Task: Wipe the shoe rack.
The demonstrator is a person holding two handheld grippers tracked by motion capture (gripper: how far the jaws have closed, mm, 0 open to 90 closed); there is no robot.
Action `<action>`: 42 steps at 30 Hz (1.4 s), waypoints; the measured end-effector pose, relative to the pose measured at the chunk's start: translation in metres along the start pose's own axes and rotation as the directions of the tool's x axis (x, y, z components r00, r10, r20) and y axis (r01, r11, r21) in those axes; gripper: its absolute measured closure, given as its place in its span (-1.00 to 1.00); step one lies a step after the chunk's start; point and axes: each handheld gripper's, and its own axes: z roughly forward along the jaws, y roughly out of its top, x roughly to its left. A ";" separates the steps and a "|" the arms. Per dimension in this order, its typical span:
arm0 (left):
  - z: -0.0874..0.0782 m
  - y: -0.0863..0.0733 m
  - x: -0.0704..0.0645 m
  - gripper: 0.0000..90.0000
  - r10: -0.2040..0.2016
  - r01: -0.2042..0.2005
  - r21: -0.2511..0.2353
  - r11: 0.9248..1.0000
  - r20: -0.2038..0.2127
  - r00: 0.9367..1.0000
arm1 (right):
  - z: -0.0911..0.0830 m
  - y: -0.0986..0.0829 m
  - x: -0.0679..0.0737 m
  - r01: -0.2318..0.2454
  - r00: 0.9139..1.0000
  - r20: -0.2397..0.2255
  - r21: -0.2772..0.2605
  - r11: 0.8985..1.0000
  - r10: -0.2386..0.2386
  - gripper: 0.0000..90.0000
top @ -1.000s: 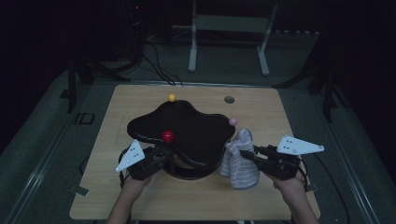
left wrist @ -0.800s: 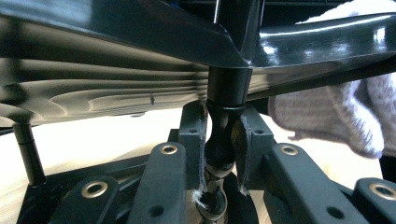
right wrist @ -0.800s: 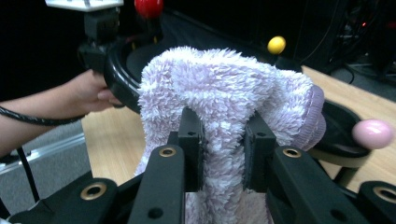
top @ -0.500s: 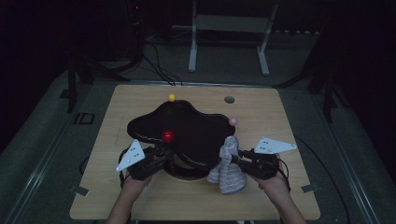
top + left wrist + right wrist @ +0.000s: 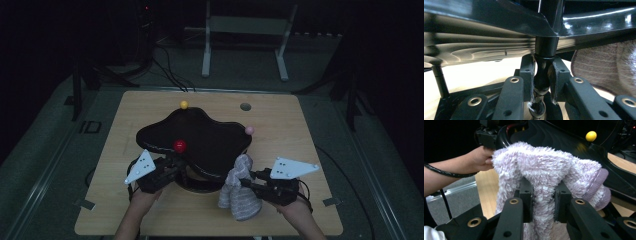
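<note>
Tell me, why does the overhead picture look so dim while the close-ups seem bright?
High view: dark room, the table alone dimly lit. Left gripper view: wood blown out bright, glare streaks on the glossy black stand. Right gripper view: fluffy sock sharp and well lit, yellow ball behind slightly soft.

Right claw (image 5: 252,181) and fuzzy sock (image 5: 240,190) seemingly further left, raised.
</note>
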 end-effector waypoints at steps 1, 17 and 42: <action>0.000 0.000 0.000 0.68 0.000 0.000 0.001 1.000 0.000 1.000 | 0.000 0.000 0.000 0.000 1.000 0.000 0.000 1.000 0.000 0.64; 0.001 0.000 0.001 0.68 -0.006 0.006 0.000 1.000 0.010 1.000 | 0.000 0.002 -0.009 -0.028 0.999 0.043 -0.017 0.999 0.029 0.65; 0.002 -0.001 0.002 0.68 -0.016 0.016 -0.005 1.000 0.022 1.000 | 0.001 -0.001 -0.009 0.001 0.998 0.065 0.000 1.000 -0.001 0.64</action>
